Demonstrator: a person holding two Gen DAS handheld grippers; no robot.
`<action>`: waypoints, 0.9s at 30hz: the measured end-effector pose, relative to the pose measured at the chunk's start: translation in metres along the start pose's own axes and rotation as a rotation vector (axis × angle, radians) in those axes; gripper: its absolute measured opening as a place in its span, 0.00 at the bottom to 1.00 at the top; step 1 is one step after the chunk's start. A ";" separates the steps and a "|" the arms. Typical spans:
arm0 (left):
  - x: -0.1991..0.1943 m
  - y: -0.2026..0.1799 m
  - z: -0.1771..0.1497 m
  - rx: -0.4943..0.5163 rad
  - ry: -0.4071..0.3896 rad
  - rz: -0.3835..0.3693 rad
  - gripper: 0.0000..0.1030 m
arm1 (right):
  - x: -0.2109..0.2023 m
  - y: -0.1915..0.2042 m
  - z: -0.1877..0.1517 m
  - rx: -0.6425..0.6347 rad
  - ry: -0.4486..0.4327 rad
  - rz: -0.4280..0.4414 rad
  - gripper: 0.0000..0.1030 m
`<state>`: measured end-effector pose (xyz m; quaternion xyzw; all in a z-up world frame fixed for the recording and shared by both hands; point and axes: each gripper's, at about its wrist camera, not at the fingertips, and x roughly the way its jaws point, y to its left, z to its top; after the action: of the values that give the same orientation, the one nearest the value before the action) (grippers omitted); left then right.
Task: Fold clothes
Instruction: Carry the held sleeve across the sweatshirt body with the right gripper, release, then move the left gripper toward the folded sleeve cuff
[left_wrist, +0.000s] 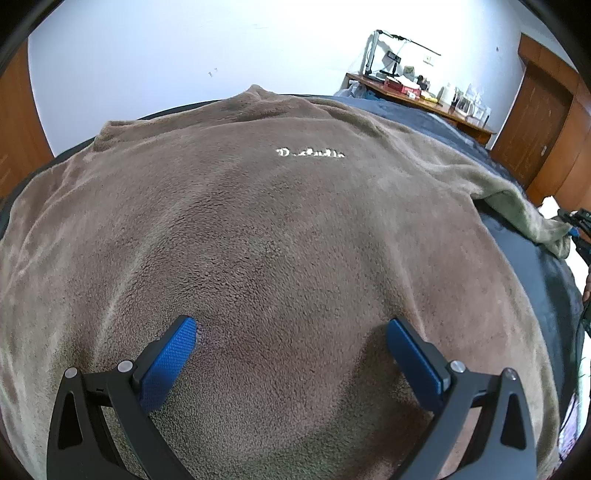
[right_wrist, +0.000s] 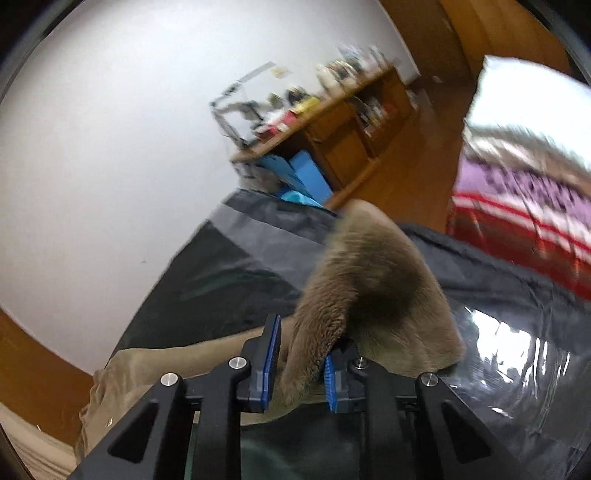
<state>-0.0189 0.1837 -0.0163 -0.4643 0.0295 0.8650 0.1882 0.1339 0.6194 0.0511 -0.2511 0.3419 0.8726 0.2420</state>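
Left wrist: brown fleece top (left_wrist: 258, 229) lies flat, collar far; left gripper (left_wrist: 291, 332) wide; right gripper (right_wrist: 303, 354) pinches its sleeve.

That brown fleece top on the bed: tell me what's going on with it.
A person is folding the brown fleece top, which lies spread flat on a dark bed cover. The left claw hovers open over the body of the top, gripping nothing. The right claw has a fold of the sleeve end pinched between its blue pads. No fold is finished yet.
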 end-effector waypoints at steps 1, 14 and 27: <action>-0.001 0.003 0.000 -0.015 -0.003 -0.013 1.00 | -0.005 0.014 0.001 -0.039 -0.019 0.013 0.22; -0.007 0.015 0.002 -0.089 -0.007 -0.089 1.00 | -0.045 0.241 -0.113 -0.792 0.084 0.515 0.22; -0.013 0.044 0.007 -0.266 -0.008 -0.273 1.00 | -0.026 0.236 -0.150 -0.648 0.146 0.544 0.57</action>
<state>-0.0332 0.1409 -0.0071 -0.4815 -0.1491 0.8294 0.2409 0.0545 0.3516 0.0830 -0.2758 0.1203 0.9469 -0.1133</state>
